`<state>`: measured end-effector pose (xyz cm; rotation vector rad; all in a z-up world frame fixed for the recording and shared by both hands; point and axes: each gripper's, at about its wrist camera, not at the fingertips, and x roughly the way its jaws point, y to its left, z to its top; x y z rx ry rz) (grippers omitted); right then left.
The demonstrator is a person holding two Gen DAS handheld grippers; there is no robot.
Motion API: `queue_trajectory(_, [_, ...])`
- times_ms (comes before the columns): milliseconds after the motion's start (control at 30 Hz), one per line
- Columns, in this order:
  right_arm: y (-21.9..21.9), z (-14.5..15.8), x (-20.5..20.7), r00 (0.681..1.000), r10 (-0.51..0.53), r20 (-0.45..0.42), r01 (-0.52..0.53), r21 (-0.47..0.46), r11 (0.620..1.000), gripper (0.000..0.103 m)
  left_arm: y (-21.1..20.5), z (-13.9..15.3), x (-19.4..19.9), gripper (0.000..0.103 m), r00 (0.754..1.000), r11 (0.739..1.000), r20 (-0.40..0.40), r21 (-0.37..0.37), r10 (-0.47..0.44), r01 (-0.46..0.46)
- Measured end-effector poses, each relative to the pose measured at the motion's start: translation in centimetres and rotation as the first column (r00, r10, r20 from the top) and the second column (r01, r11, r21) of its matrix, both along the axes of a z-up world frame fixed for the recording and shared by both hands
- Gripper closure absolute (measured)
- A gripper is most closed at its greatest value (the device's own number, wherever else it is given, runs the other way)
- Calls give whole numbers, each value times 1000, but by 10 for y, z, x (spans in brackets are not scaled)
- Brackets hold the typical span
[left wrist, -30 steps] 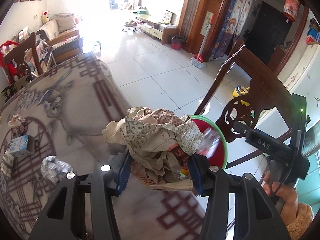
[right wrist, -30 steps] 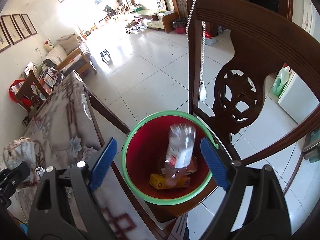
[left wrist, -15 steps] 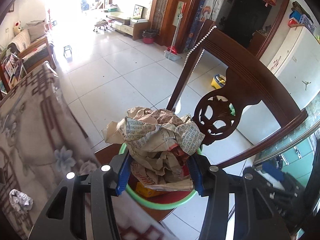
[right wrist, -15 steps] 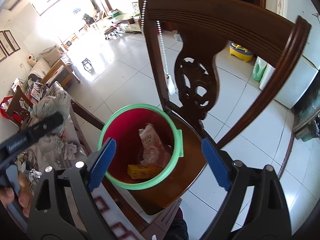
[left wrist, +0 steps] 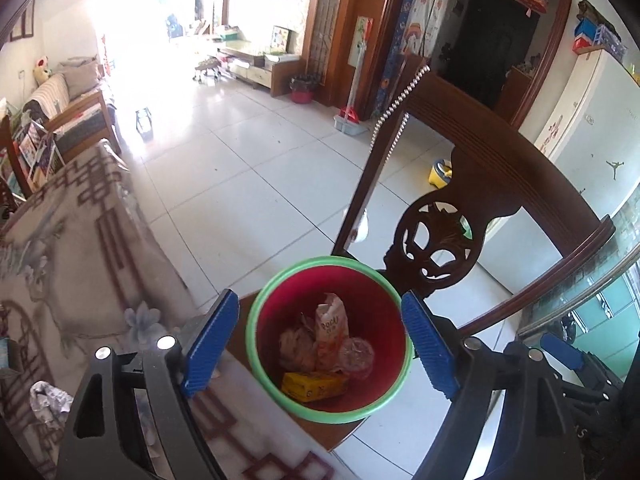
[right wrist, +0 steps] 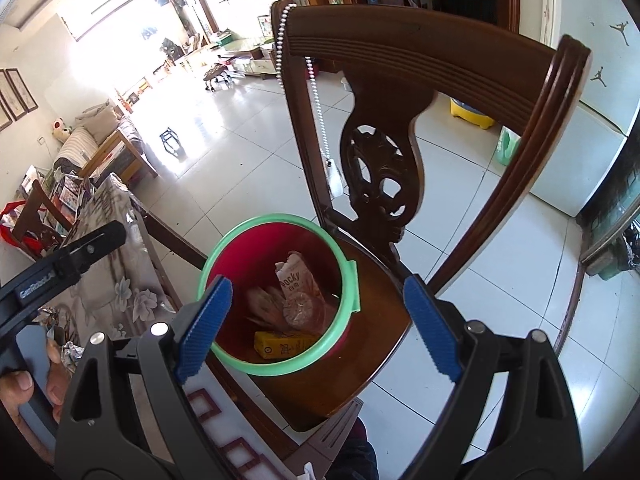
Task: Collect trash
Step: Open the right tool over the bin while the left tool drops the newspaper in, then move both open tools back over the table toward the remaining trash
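The crumpled newspaper (left wrist: 294, 346) lies in the red bin (left wrist: 384, 316) on the wooden chair (left wrist: 492, 184), beside a Pocky box (left wrist: 331, 330) and yellow carton (left wrist: 314, 386). My left tongs (left wrist: 320, 344) are opening above it, empty; my right tongs (right wrist: 316, 328) gape, holding nothing.

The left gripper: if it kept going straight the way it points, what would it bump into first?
Most likely the trash already in the red bin: the left gripper, its jaws opening with nothing between them, aims into the bin's mouth, at the Pocky packet and yellow box. Depth is hard to judge.
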<state>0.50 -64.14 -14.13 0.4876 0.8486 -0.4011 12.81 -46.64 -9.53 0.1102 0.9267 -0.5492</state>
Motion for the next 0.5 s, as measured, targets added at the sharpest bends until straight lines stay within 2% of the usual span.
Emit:
queue_trajectory(267, [59,22,26,993,116,-1,-116,-38,993,15,81,25,-17,23,995,996,48,-18,92,-91])
queue_trajectory(500, [134,49,40,970,242,11,-239,-111,965,13,164,34,-37,23,982,982,38,-44,185,-184])
